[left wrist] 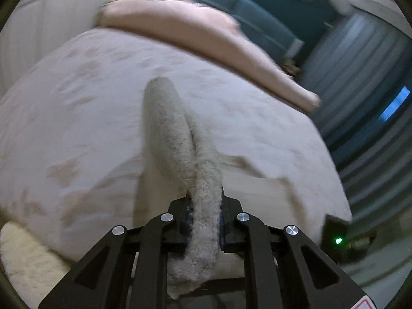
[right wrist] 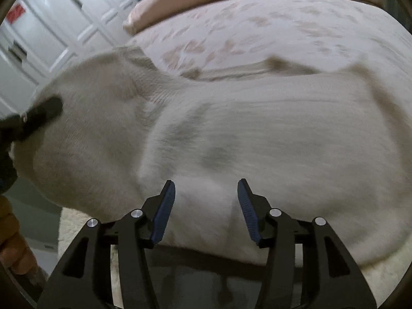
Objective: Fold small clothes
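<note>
A cream knitted garment (right wrist: 257, 134) lies spread on the bed, its near edge by the bed's front edge. My left gripper (left wrist: 206, 206) is shut on a bunched edge of this garment (left wrist: 177, 139) and holds it lifted above the bed; it also shows in the right wrist view (right wrist: 41, 118) at the garment's left end. My right gripper (right wrist: 206, 200) is open, its blue pads (right wrist: 164, 211) on either side of a fold at the garment's near edge, nothing clamped between them.
The bed (left wrist: 77, 103) has a pale floral cover and a pink pillow (left wrist: 195, 33) at the far end. White cupboard doors (right wrist: 56, 25) stand at the left. A fluffy cream rug (left wrist: 23, 260) lies on the floor. A striped curtain (left wrist: 360, 103) hangs right.
</note>
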{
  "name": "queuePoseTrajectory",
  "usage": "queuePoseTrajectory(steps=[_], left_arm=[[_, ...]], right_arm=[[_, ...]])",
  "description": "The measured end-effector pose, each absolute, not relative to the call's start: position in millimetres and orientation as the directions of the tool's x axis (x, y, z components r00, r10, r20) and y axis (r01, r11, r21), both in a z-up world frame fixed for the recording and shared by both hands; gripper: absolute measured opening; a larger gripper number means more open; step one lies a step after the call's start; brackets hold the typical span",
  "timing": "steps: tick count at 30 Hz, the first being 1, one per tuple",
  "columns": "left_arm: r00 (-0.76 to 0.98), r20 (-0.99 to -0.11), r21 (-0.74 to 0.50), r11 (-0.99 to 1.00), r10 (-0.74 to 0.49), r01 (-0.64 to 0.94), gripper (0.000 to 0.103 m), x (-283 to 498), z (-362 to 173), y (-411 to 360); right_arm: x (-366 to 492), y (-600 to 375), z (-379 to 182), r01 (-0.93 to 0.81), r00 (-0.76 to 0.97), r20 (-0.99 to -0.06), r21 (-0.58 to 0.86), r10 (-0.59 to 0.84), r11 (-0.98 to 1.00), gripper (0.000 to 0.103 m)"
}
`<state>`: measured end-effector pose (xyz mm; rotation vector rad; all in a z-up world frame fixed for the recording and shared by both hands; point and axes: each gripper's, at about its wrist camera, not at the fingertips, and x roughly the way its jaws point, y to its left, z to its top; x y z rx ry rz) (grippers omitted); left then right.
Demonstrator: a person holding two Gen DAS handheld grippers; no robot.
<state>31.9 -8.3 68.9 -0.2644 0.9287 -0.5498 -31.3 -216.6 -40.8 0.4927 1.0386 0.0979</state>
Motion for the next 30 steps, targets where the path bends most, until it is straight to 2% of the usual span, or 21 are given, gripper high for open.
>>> queuePoseTrajectory(steps=[4, 7, 9, 13, 16, 18, 20, 22, 26, 30], left_arm=[[0.381, -0.684, -0.426, 0.765, -0.622, 0.484, 0.011, 16, 72, -89], [0.287, -0.723, -0.402, 0.72, -0.629, 0.566, 0.011, 0, 51, -155], [0.24, -0.758, -0.385, 0.712, -0.607, 0.587, 0.011, -3, 31, -183], [0.188, -0.858, -0.295, 0.757, -0.479, 0.583, 0.014, -8, -26, -222], [0.234, -0.84, -0.285, 0.766, -0.489, 0.576, 0.026, -18, -20, -214], [0.249, -0.822, -0.294, 0.758, -0.511, 0.582, 0.057, -25, -9, -208], [0.304, -0.803, -0.277, 0.772, -0.513, 0.572, 0.063, -31, 6, -184], [0.316, -0.799, -0.272, 0.776, -0.512, 0.569, 0.075, -37, 10, -174], [0.351, -0.847, -0.167, 0.826, -0.4, 0.538, 0.077, -44, -8, -137], [0.333, -0.905, -0.081, 0.877, -0.263, 0.473, 0.077, -46, -40, -106]], right_arm=[[-81, -280, -31, 0.267, 0.563, -0.795, 0.435, 0.227, 0.86, 0.051], [-114, -318, -33, 0.353, 0.576, -0.8, 0.427, 0.167, 0.832, 0.054], [-132, -339, -37, 0.402, 0.575, -0.806, 0.427, 0.141, 0.81, 0.054], [-150, -359, -46, 0.452, 0.577, -0.807, 0.445, 0.127, 0.773, 0.055], [-153, -365, -45, 0.448, 0.597, -0.79, 0.474, 0.141, 0.758, 0.055], [-152, -366, -38, 0.426, 0.619, -0.77, 0.497, 0.158, 0.756, 0.057], [-145, -370, -33, 0.403, 0.64, -0.745, 0.535, 0.19, 0.743, 0.066], [-138, -374, -30, 0.376, 0.665, -0.708, 0.592, 0.238, 0.713, 0.074], [-114, -376, -36, 0.348, 0.672, -0.659, 0.684, 0.339, 0.641, 0.081], [-89, -359, -46, 0.347, 0.627, -0.674, 0.69, 0.391, 0.635, 0.081]])
